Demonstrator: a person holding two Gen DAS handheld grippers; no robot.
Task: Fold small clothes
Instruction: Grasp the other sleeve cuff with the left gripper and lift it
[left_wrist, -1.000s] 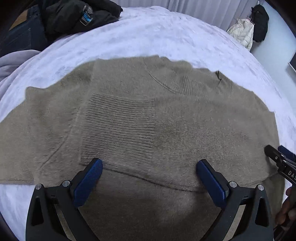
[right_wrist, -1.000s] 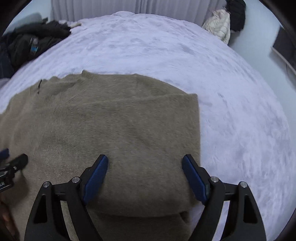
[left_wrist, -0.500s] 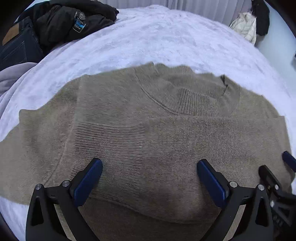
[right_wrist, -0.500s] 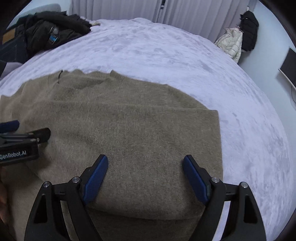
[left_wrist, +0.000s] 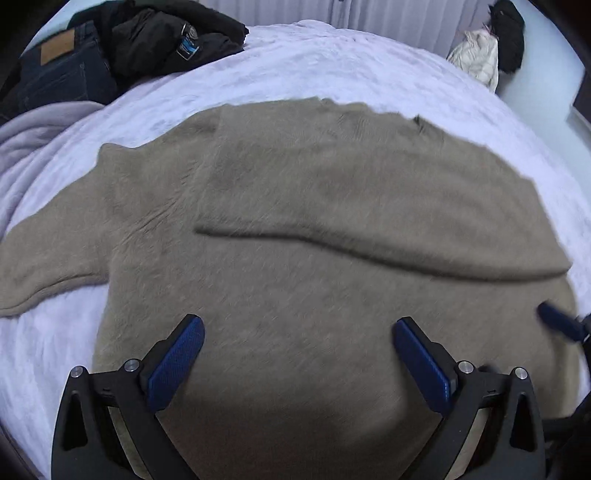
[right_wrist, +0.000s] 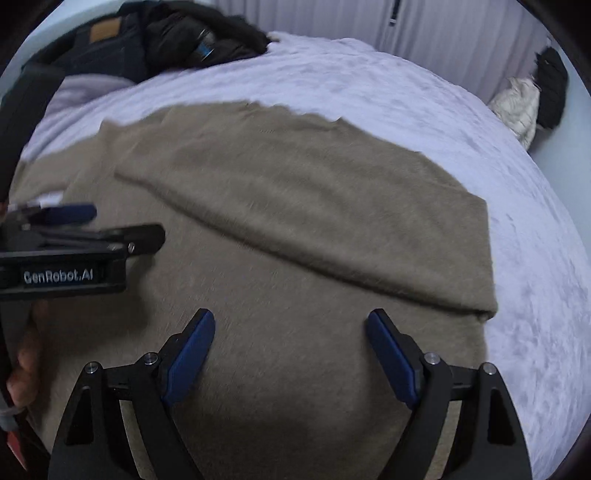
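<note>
Spread flat on the pale lilac fleecy bed cover (left_wrist: 332, 62): a fuzzy taupe knitted sweater (left_wrist: 295, 295), neckline toward the far side. One sleeve already brought in, lying crosswise over the chest as a long band (right_wrist: 332, 236), its folded edge squared off at the garment's right side. Other sleeve still stretched out over the bed on the left (left_wrist: 55, 251), not yet folded. Body still at full length, no fold across from hem to collar. So, by the look of it, roughly a third done: one sleeve in, one sleeve and the body folds left. Left claw (left_wrist: 297, 363) wide open above the lower part of the sweater, blue pads apart, nothing between them. Right claw (right_wrist: 290, 356) likewise spread, empty, over the lower right of the knit. No cloth gripped by either. Heaped at the far corner of the bed, untouched: dark jeans and black garments (left_wrist: 147, 48).
</note>
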